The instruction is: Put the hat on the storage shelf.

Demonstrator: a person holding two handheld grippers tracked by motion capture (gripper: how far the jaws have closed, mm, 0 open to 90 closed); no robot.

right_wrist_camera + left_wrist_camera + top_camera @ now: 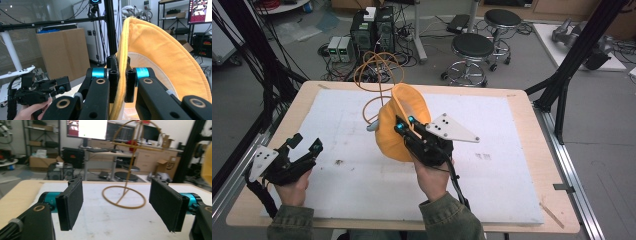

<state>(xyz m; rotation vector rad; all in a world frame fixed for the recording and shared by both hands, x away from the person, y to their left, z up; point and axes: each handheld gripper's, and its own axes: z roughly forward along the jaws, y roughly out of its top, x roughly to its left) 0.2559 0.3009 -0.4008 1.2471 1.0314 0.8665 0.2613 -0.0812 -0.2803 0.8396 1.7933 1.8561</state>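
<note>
**Hat pinched by its brim, wire stand close behind**

A cluttered lab — stools (472, 47), computer towers and loose cables on the floor — surrounds a wooden table (522, 100) topped with a white board (492, 175).

The right gripper (404, 123) is clamped on the brim of an orange hat (391, 135); in the right gripper view its jaws stand nearly closed with only the thin fabric edge (121, 75) between them, and the hat is held up off the board, its crown bulging away from the hand. The left gripper (307, 145) sits low near the board's left edge, jaws spread wide with nothing between them, its pads (72, 202) framing the view ahead. Just behind the hat stands a thin wire hat stand (379, 75), its round base ring (123, 196) flat on the board and its loops rising above.

Risks, as I judge them:

- The grip takes only a narrow strip of soft brim, so the fabric could slide out if the hat is swung or snags on a wire.
- The stand looks light and top-heavy — a push from the hat's crown or from the gripper could tip or skid it, since nothing steadies the base.
- The hat hides much of the stand from above, so lining the crown up with the top loop would be hard to judge.
</note>
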